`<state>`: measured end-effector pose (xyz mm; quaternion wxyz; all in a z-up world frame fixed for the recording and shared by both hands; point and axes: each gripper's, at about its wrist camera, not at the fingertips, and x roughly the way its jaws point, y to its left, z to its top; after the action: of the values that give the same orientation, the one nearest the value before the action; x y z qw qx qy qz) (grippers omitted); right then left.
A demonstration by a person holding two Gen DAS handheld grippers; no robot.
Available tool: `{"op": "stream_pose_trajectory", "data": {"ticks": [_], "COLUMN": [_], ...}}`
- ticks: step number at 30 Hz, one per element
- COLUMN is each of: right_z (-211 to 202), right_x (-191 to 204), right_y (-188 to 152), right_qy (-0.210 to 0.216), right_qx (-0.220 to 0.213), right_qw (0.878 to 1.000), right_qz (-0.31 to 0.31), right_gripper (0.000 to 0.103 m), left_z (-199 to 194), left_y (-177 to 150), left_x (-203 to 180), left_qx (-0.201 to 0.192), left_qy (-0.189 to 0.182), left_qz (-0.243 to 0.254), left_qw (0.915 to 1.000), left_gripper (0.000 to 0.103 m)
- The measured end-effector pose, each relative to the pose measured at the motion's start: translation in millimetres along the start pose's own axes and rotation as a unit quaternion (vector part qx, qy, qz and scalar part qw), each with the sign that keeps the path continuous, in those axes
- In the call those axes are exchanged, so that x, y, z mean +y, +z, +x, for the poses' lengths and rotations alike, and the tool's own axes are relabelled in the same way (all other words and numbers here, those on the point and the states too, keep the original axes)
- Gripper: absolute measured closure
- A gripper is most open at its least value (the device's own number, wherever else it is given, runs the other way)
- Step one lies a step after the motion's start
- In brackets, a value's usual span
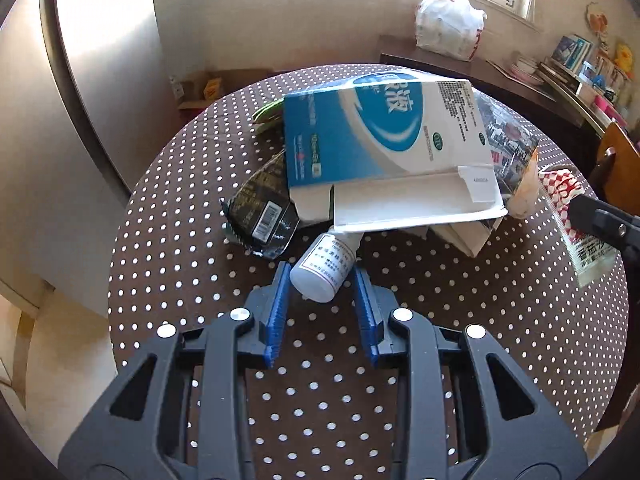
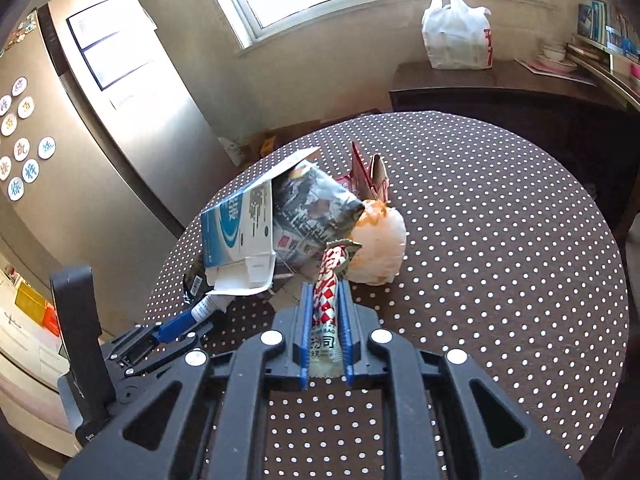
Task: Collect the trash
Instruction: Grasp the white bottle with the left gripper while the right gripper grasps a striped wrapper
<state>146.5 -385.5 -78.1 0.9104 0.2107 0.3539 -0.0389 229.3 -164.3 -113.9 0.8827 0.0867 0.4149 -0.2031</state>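
A pile of trash lies on the round polka-dot table point(image 1: 480, 320). A blue-and-white carton point(image 1: 380, 136) lies on top, over a black wrapper point(image 1: 260, 212) and a printed bag point(image 1: 508, 136). A small white bottle point(image 1: 322, 270) lies on its side between the fingertips of my open left gripper point(image 1: 322, 276), its cap under the carton. My right gripper point(image 2: 325, 292) is shut on a red-and-white checked sachet point(image 2: 326, 300), also seen at the right of the left wrist view point(image 1: 572, 216). An orange-stained white plastic bag point(image 2: 378, 240) lies just past it.
A tied white shopping bag point(image 2: 456, 32) sits on a dark sideboard point(image 2: 480, 84) under the window. A steel fridge point(image 2: 132, 92) stands at the left. Cardboard boxes point(image 1: 204, 88) lie on the floor behind the table. A wooden chair point(image 1: 620, 160) stands at the right.
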Motion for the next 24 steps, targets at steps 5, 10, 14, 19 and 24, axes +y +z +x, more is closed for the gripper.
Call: {"op": "stream_pose_trajectory", "data": {"ticks": [5, 10, 14, 19, 24], "right_z": [-9, -13, -14, -13, -9], "right_x": [3, 16, 30, 51, 84], "right_y": [-4, -9, -12, -16, -22], "right_qy": [0.008, 0.020, 0.029, 0.045, 0.068], "right_qx": [-0.005, -0.006, -0.005, -0.001, 0.008], "right_qw": [1.000, 1.000, 0.999, 0.998, 0.995], "right_qz": [-0.005, -0.016, -0.027, -0.046, -0.075], "right_gripper": [0.090, 0.090, 0.090, 0.090, 0.090], "left_z": [-17, -31, -41, -57, -74], "left_y": [-4, -16, -24, -35, -46], "left_x": [5, 8, 12, 25, 45], "left_qx": [-0.012, -0.017, -0.022, -0.035, -0.045], "left_qy": [-0.009, 0.000, 0.005, 0.008, 0.030], "left_qz": [-0.005, -0.004, -0.006, -0.014, -0.029], "left_qw": [0.9999, 0.9998, 0.9997, 0.9992, 0.9981], "left_gripper": [0.075, 0.075, 0.075, 0.076, 0.077]}}
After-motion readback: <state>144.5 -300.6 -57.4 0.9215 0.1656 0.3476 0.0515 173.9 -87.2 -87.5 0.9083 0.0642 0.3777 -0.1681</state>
